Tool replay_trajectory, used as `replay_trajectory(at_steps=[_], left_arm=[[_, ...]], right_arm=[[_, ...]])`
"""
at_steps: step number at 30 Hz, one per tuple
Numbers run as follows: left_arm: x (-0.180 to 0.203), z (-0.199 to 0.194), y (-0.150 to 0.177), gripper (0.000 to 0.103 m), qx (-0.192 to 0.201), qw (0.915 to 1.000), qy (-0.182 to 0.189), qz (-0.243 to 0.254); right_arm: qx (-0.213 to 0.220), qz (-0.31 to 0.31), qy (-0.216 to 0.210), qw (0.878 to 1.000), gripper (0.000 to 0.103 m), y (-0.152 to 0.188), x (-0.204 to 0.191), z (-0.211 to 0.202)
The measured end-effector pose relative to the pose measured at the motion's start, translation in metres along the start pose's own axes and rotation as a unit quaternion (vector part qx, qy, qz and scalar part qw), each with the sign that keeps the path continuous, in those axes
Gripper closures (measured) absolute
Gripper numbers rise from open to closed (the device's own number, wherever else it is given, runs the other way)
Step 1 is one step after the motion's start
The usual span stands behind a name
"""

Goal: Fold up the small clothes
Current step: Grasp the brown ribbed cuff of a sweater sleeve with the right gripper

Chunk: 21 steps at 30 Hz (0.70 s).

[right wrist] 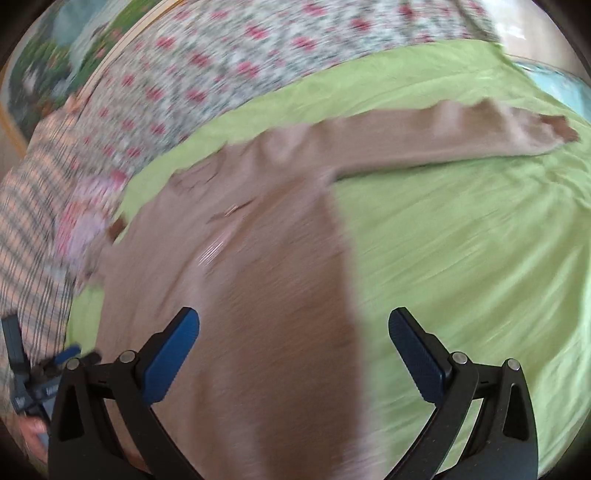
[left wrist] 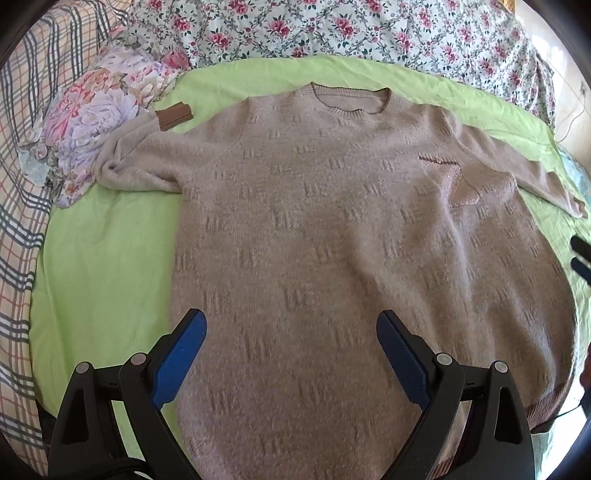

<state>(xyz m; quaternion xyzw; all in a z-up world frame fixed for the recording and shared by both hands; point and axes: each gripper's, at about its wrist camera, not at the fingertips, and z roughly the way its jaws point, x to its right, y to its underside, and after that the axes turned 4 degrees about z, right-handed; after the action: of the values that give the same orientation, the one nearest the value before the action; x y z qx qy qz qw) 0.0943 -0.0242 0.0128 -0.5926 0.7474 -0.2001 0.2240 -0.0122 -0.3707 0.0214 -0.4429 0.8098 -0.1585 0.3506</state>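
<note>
A beige knitted sweater (left wrist: 332,229) lies flat, front up, on a green sheet (left wrist: 99,258), collar away from me. Its left sleeve is bent back, brown cuff (left wrist: 173,117) near a floral pillow. Its right sleeve (right wrist: 461,133) stretches out straight over the sheet. My left gripper (left wrist: 291,325) is open and empty above the sweater's lower body. My right gripper (right wrist: 293,325) is open and empty over the sweater's right side edge (right wrist: 343,280); this view is blurred by motion. The right gripper's fingertips (left wrist: 580,254) show at the right edge of the left wrist view.
A floral pillow (left wrist: 99,122) lies at the far left. A flowered quilt (left wrist: 332,29) runs along the back. A plaid blanket (left wrist: 22,206) lies to the left. The green sheet (right wrist: 480,258) spreads to the sweater's right. The left gripper (right wrist: 33,373) shows at the right wrist view's left edge.
</note>
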Motion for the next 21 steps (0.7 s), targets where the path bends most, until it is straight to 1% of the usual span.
replay_trajectory(at_steps=[2, 4, 5, 7, 9, 12, 14, 17, 19, 20, 21], left_arm=[[0.003, 0.003, -0.005, 0.009, -0.003, 1.0000, 0.002, 0.002], [0.007, 0.007, -0.008, 0.009, -0.007, 1.0000, 0.003, 0.005], [0.009, 0.009, -0.010, 0.009, -0.009, 0.9999, 0.005, 0.007], [0.013, 0.013, -0.014, 0.009, -0.014, 0.9998, 0.009, 0.010], [0.018, 0.018, -0.017, 0.009, -0.017, 0.9997, 0.012, 0.015], [0.022, 0.025, -0.019, 0.009, -0.026, 0.9994, 0.012, 0.021], [0.024, 0.031, -0.022, 0.009, -0.034, 0.9991, 0.012, 0.023], [0.026, 0.038, -0.025, 0.009, -0.042, 0.9988, 0.013, 0.020], [0.026, 0.041, -0.027, 0.009, -0.043, 0.9988, 0.013, 0.019], [0.026, 0.041, -0.027, 0.009, -0.042, 0.9989, 0.013, 0.018], [0.025, 0.042, -0.028, 0.009, -0.041, 0.9989, 0.013, 0.018]], right_arm=[[0.016, 0.034, 0.015, 0.999, 0.009, -0.023, 0.030, -0.008], [0.034, 0.063, 0.024, 0.997, 0.019, -0.043, 0.058, -0.016], [0.047, 0.083, 0.035, 0.995, 0.020, -0.057, 0.077, -0.021], [0.070, 0.122, 0.051, 0.989, 0.027, -0.078, 0.119, -0.025], [0.085, 0.157, 0.070, 0.981, 0.028, -0.096, 0.155, -0.023], [0.108, 0.207, 0.092, 0.968, 0.034, -0.125, 0.209, -0.021], [0.113, 0.232, 0.106, 0.960, 0.037, -0.140, 0.237, -0.014], [0.109, 0.268, 0.118, 0.950, 0.039, -0.159, 0.272, 0.002], [0.119, 0.277, 0.107, 0.948, 0.040, -0.166, 0.281, 0.007], [0.124, 0.275, 0.109, 0.947, 0.042, -0.171, 0.282, 0.008], [0.125, 0.270, 0.112, 0.948, 0.056, -0.172, 0.280, 0.008]])
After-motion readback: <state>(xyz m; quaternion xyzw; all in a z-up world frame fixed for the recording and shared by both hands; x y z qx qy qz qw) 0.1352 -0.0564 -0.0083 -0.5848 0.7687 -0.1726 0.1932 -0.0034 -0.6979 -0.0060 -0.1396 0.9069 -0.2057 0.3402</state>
